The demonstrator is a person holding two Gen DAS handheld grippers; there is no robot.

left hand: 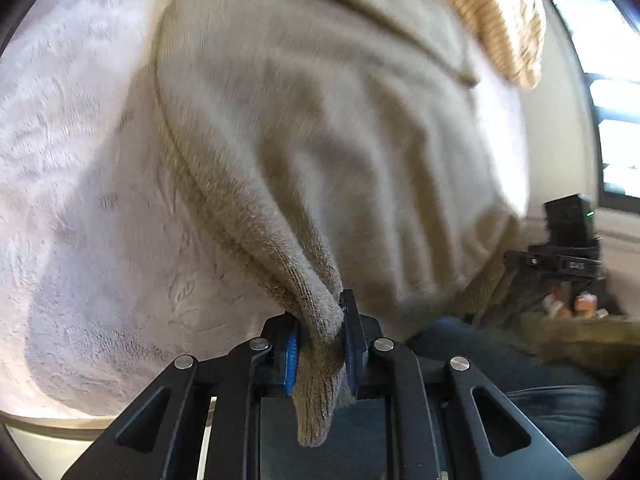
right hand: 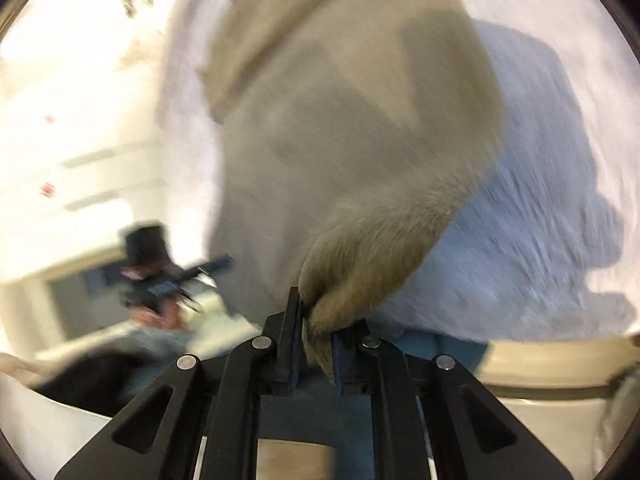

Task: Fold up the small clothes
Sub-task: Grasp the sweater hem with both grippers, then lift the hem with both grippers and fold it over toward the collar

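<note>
A beige knit garment [left hand: 320, 128] hangs stretched over a white fluffy blanket [left hand: 72, 184]. My left gripper [left hand: 320, 332] is shut on one ribbed corner of it, with cloth bunched between the blue pads. My right gripper [right hand: 316, 332] is shut on the other corner of the same garment [right hand: 352, 140]; that view is blurred by motion. The right gripper also shows at the right of the left wrist view [left hand: 568, 240], and the left gripper at the left of the right wrist view [right hand: 156, 276]. The far part of the garment lies on the blanket.
A yellow striped cloth [left hand: 496, 12] lies beyond the garment at the top right. The person's jeans [left hand: 552, 400] are under the grippers. The white blanket [right hand: 540, 220] covers the surface. A bright window [left hand: 612, 92] stands at the right.
</note>
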